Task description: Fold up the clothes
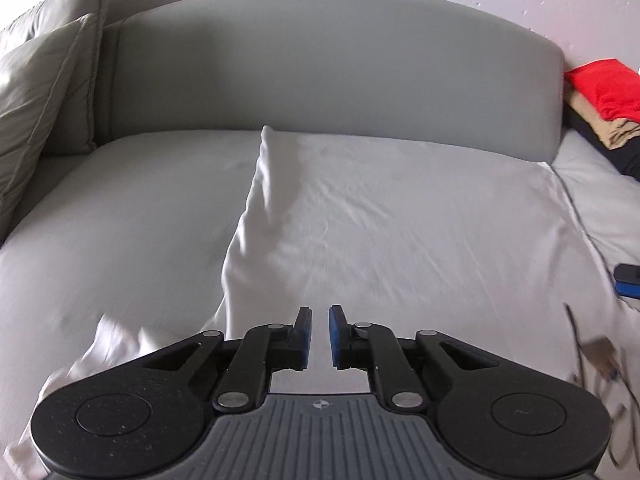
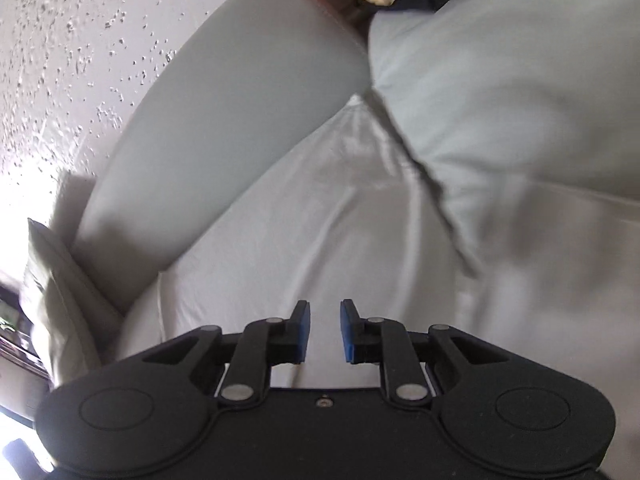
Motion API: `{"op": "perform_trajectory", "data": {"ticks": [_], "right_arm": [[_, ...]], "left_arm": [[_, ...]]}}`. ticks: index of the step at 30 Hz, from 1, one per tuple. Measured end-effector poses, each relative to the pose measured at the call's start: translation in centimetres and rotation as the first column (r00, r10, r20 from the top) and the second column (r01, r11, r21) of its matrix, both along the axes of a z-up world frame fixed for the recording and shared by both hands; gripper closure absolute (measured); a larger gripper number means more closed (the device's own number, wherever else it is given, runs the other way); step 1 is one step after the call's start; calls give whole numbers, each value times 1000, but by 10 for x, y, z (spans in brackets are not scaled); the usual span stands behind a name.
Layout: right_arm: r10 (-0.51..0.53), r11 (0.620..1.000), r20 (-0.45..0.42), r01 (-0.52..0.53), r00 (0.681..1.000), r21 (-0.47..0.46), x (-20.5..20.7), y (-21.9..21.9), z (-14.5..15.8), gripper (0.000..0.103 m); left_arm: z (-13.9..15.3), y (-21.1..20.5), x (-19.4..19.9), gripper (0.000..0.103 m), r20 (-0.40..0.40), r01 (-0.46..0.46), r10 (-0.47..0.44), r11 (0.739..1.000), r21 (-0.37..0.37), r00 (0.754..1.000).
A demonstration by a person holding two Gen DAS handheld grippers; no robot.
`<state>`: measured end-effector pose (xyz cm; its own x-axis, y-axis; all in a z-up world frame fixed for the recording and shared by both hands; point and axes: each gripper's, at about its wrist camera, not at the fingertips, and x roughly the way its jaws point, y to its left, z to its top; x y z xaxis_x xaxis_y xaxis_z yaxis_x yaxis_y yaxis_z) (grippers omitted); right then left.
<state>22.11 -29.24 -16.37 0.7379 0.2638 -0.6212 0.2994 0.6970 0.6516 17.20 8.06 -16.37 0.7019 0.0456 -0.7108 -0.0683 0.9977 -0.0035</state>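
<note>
Both fingers [image 1: 307, 336] above white garment [image 1: 360, 208].

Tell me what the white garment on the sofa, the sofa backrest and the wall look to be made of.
White garment: thin woven cloth, likely cotton, matte; fine creases and a soft raised fold show it. Sofa backrest: smooth grey upholstery, taut and unwrinkled, fabric or faux leather, hard to tell. Wall: painted plaster with a bumpy, pitted texture.

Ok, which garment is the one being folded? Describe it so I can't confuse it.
Start at the grey sofa backrest; on the seat cushion below lies the white garment, spread flat with a raised fold running toward the left gripper. Unlike the red garment piled at the far right, it is pale and laid out.
</note>
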Motion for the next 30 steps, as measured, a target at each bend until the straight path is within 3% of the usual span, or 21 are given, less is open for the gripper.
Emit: {"op": "perform_trajectory", "data": {"ticks": [6, 8, 11, 13, 14, 15, 18, 21, 23, 24, 26, 27, 29, 30], "right_arm": [[92, 995, -6, -92, 996, 26, 50, 20, -36, 85], [119, 993, -11, -119, 993, 21, 62, 25, -46, 103], [-51, 993, -38, 47, 998, -107, 42, -1, -37, 103], [-144, 965, -56, 127, 988, -231, 28, -17, -31, 103], [-175, 935, -91, 137, 980, -327, 25, -23, -32, 103], [-171, 923, -121, 116, 978, -367, 24, -28, -36, 103], [-139, 914, -165, 62, 976, -401, 26, -22, -27, 103], [-120, 918, -125, 62, 985, -392, 13, -10, -5, 97], [-43, 950, -97, 10, 994, -313, 0, -1, 0, 93], [3, 960, -100, -31, 995, -277, -2, 3, -1, 93], [15, 955, -144, -57, 989, -291, -8, 8, -12, 94], [18, 950, -166, -68, 986, -303, -11, 11, -17, 94], [-80, 865, -236, -51, 968, -500, -19, 14, -16, 103], [-84, 864, -246, -53, 966, -501, -25, 11, -15, 103]], "left_arm": [[-27, 4, 32, 93, -39, -39, 42, 997, 70, 998], [-33, 11, 35, 93, -68, -106, 115, 987, 118, 991], [-34, 30, 31, 92, -74, -174, 183, 978, 115, 980], [-33, 35, 30, 91, -81, -182, 193, 975, 128, 978], [-33, 34, 30, 91, -85, -183, 196, 974, 136, 977], [-33, 31, 29, 91, -88, -184, 199, 971, 150, 976], [-30, 21, 30, 93, -102, -165, 189, 965, 205, 977], [-17, 16, 14, 93, -107, -108, 121, 987, 120, 987], [-12, 10, -4, 91, -99, -46, 51, 997, 56, 994], [-14, 4, -10, 88, -108, -20, 27, 998, 64, 994], [-19, -7, -22, 88, -118, 3, 11, 993, 118, 993], [-19, -10, -27, 87, -122, -2, 21, 988, 154, 992], [-16, -9, -34, 87, -149, -31, 62, 979, 201, 987], [-14, -7, -37, 87, -165, -47, 85, 974, 222, 983]]}}
